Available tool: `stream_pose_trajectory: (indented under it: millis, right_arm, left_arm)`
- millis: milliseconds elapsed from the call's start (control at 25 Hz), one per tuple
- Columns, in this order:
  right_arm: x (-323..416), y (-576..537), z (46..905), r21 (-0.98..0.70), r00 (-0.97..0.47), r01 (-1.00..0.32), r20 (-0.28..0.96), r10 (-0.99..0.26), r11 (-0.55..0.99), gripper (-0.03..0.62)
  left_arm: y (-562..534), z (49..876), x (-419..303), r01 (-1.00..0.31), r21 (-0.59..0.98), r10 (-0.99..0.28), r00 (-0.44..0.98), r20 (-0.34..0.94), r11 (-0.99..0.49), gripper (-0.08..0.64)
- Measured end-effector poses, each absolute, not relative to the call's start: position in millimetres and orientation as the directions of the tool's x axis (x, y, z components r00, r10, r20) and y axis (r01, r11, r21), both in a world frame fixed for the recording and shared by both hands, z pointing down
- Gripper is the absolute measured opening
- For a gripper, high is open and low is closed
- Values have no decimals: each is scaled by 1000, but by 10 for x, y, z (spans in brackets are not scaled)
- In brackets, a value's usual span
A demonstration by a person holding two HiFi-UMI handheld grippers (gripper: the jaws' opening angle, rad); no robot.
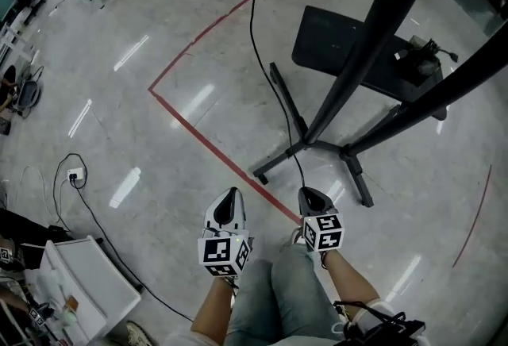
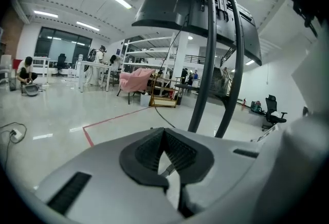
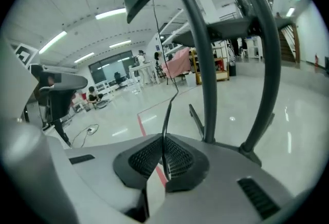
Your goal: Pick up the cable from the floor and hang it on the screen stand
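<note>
A thin black cable [image 1: 255, 43] runs from the far floor toward me and ends at my right gripper [image 1: 308, 192], which is shut on it. In the right gripper view the cable [image 3: 167, 115] rises out from between the closed pads of the right gripper [image 3: 164, 159]. The black screen stand [image 1: 349, 74] is just ahead of the right gripper, its legs spread on the floor. Both gripper views show the stand posts [image 3: 205, 89] and the dark screen [image 2: 175, 7] above. To the left, my left gripper [image 1: 229, 194] is shut with nothing in it, its pads [image 2: 177, 153] touching.
A red tape line [image 1: 206, 138] crosses the floor in front of both grippers. A black mat [image 1: 349, 43] lies behind the stand. A white power strip [image 1: 74, 174] with its cord is at the left, and a white bin [image 1: 87, 281] at lower left. Tables and people are far off.
</note>
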State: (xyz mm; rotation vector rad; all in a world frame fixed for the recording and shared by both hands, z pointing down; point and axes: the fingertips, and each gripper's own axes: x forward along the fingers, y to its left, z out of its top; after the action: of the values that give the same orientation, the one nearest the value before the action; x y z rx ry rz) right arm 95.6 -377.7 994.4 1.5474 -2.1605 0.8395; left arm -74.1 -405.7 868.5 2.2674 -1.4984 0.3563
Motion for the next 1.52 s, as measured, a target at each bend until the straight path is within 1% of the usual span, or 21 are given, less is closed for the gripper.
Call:
stream_pose_trajectory:
  millis: [120,320,520,680,880,1120,1240,1400,1520]
  right_arm:
    - [993,-3950,8978,-164,-330,-943,563,-757,289,29]
    - [862,-3877,7335,-14,-290,-944,509,-811,329,29]
    - [844,-3775,6101,30,-278,-946,440,-854,324,29]
    - [829,-3746,5284,42,-300,-938,399,-866,345,29]
    - [875,-3738,4595,88,-316,-927,334,-888,364,29]
    - [1105,-3826,4033,131,-298,-930,277,-913,343,29]
    - [1170,-3911,3704,139,-318,-923,252,-914,359,29]
    - [1209,-4032,3213,150,-354,-908,229,-907,392,29]
    - [1237,-4140,2788,173,-373,-897,196,-907,406,29]
  left_arm:
    - [-4018,7842,-782,-918,180,-828,397,397,-354,3]
    - [-3730,6428,-991,-909,176,-845,416,336,-378,3]
    - [-3549,5438,-982,-894,161,-851,447,276,-418,3]
    - [-3510,4814,-889,-882,171,-853,470,229,-440,3]
    - [-3615,4286,-714,-856,163,-844,513,158,-490,3]
    - [-3829,3896,-401,-828,119,-820,560,116,-548,3]
    - [-3951,3650,-226,-814,103,-809,580,89,-572,3]
    - [-4113,3295,10,-791,98,-785,611,97,-604,3]
    - [-4239,2920,157,-760,109,-758,649,64,-641,3]
